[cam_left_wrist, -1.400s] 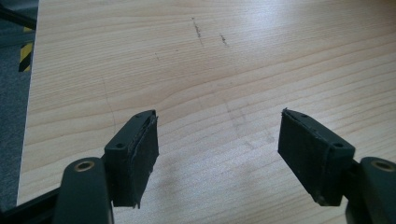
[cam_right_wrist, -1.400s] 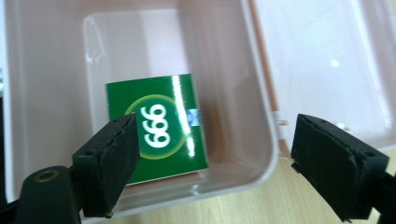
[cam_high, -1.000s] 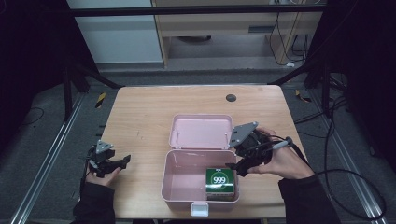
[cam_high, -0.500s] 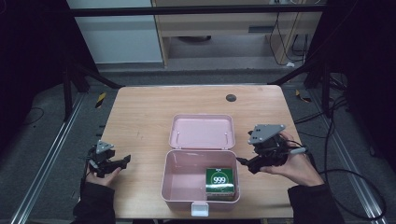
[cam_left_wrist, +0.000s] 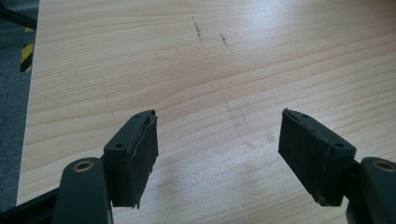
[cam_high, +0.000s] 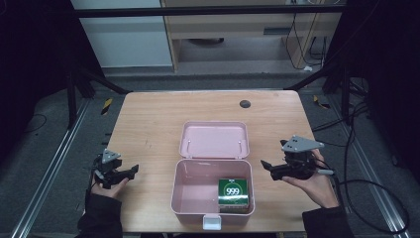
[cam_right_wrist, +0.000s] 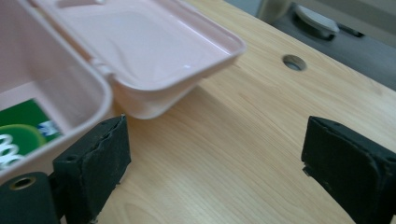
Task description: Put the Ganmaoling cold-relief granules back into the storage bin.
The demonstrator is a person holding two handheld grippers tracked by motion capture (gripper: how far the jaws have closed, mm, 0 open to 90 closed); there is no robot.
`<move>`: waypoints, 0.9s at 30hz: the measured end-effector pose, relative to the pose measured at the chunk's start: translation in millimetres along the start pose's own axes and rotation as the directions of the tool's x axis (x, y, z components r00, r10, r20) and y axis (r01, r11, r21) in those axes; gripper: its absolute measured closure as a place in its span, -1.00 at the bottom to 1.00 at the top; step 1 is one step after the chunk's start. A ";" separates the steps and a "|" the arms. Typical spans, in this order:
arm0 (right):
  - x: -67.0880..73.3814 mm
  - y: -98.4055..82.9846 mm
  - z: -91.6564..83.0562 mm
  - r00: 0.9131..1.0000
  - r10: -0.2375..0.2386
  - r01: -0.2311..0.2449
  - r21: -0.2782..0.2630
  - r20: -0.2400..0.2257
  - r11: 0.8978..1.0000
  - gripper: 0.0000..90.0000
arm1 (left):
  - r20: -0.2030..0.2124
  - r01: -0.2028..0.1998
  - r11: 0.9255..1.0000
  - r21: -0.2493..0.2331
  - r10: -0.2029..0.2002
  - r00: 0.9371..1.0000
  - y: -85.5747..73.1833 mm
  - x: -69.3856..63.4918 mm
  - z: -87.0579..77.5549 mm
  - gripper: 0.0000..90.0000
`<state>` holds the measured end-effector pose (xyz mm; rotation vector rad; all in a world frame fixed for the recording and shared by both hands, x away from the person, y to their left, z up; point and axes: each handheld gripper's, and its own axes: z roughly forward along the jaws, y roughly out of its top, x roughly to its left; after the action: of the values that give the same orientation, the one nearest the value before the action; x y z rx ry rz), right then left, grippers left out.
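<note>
The pink box (cam_high: pixel 212 191) sits open mid-counter (cam_high: pixel 148 124) with a green packet (cam_high: pixel 233 191) inside; the right gripper (cam_high: pixel 266 166) beside it and the left gripper (cam_high: pixel 132 170) both have fingers spread, empty

one pink box (cam_high: pixel 190 191) sits open at the table's (cam_high: pixel 148 124) near edge, with one lid (cam_high: pixel 214 140) and one white latch (cam_high: pixel 212 221). one green packet (cam_high: pixel 233 192) lies in its near right corner. two grippers: the left gripper (cam_high: pixel 130 171) by the left edge, the right gripper (cam_high: pixel 266 166) by the right edge.
</note>
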<state>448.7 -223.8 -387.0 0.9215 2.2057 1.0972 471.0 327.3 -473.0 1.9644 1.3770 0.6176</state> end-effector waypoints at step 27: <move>-50.6 -88.4 39.4 0.923 0.288 -0.309 0.044 0.255 0.950 -0.89 | -0.026 0.010 1.000 -0.013 -0.010 1.000 -4.6 6.2 4.7 -0.50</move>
<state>477.6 -282.2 -474.7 1.3893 1.9617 0.9646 473.4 333.0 -479.4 1.9448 1.3943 0.6484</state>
